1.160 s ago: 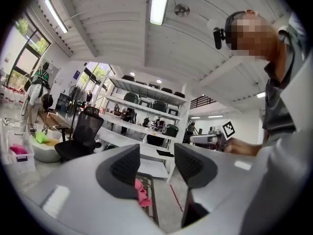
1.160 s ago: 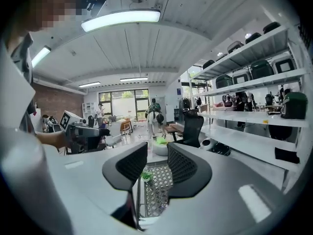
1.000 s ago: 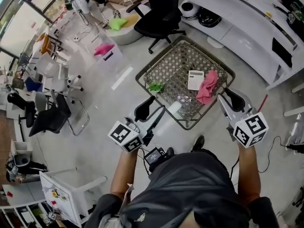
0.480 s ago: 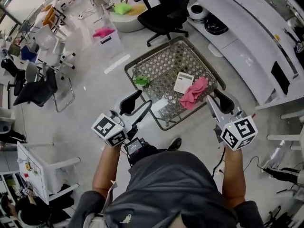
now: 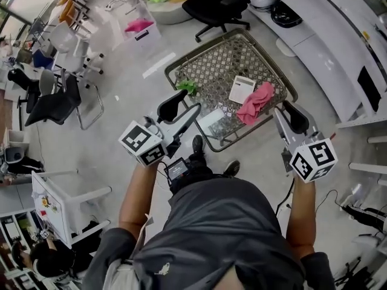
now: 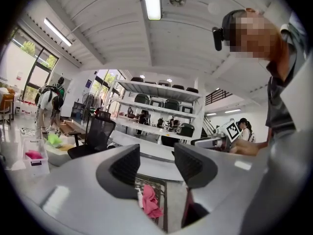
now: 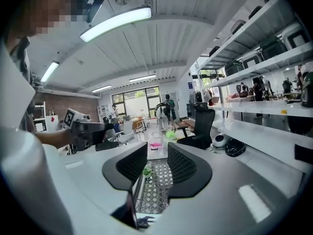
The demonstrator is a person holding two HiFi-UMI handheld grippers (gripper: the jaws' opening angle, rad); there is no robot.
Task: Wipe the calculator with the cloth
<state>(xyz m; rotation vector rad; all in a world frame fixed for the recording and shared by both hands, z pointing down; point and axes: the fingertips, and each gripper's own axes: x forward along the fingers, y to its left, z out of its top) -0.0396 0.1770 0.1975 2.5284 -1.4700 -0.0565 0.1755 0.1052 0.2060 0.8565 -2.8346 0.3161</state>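
calculator (image 5: 242, 90) flat — long axis away from person (image 5: 225, 234)

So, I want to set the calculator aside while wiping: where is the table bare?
Bare mesh: the far half of the table, beyond the calculator and the green thing, and the strip between those two. Crowded: the near right, where the cloth lies right beside the calculator.

Dk grey tee (image 5: 224, 234); white left gripper (image 5: 183, 106) & right gripper (image 5: 286, 115), blk pads (image 5: 171, 105), b/w marker cubes (image 5: 143, 142)
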